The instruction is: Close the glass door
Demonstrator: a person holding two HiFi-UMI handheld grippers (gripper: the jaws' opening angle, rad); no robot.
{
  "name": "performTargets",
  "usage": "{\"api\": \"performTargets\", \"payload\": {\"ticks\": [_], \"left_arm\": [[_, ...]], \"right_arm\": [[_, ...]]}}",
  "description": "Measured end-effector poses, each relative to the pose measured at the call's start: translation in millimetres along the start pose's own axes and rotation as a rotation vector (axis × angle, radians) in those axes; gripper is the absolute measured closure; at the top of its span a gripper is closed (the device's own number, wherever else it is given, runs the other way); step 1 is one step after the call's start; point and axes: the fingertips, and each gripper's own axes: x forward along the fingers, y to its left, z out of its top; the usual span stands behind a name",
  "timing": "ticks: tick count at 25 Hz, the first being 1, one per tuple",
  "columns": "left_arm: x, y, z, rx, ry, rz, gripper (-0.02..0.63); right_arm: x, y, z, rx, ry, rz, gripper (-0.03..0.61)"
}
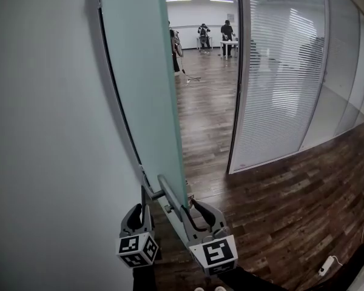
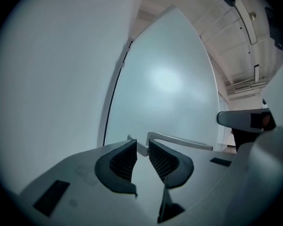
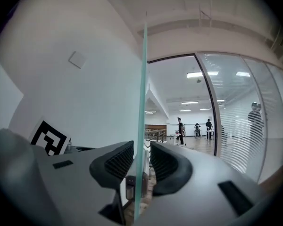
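Now, glass door (image 1: 145, 71): it stands open, angled close to the wall (image 1: 48, 132), with its free edge toward the person; the doorway is not yet closed.
Right gripper (image 3: 141, 147): its jaws are apart, one on each side of the door's free edge. The glass runs between them unpinched, probably so the panel can be steered by its edge.
Left gripper (image 2: 141, 145): its jaws are slightly apart and empty, aimed at the handle (image 2: 179, 140) on the wall-side face, just short of it.
Edges: the thin glass edge rises vertically through the right jaws, and the metal door frame (image 1: 238, 102) is where it must meet.
Open room: the wooden floor (image 1: 279, 211) across the swing looks bare. The slatted glass partition (image 1: 285, 71) lies beyond the frame, and people stand far down the hall.
Risk: I judge that loose jaws could slide off the edge.
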Motion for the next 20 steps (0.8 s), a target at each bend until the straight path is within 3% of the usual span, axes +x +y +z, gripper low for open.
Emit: {"api": "performTargets", "payload": {"ticks": [4, 8, 20], "left_arm": [[0.2, -0.6, 0.7, 0.006, 0.003, -0.013, 0.557], [2.3, -5.1, 3.5, 0.007, -0.004, -0.031, 0.557], [13.0, -19.7, -0.4, 0.059, 0.024, -0.121, 0.557]], "right_arm": [[2.4, 0.6, -1.8, -0.024, 0.05, -0.009, 0.494], [3.3, 0.1, 3.0, -0.01, 0.037, -0.002, 0.534], [-1.6, -28.1, -5.1, 0.06, 0.027, -0.074, 0.534]]}}
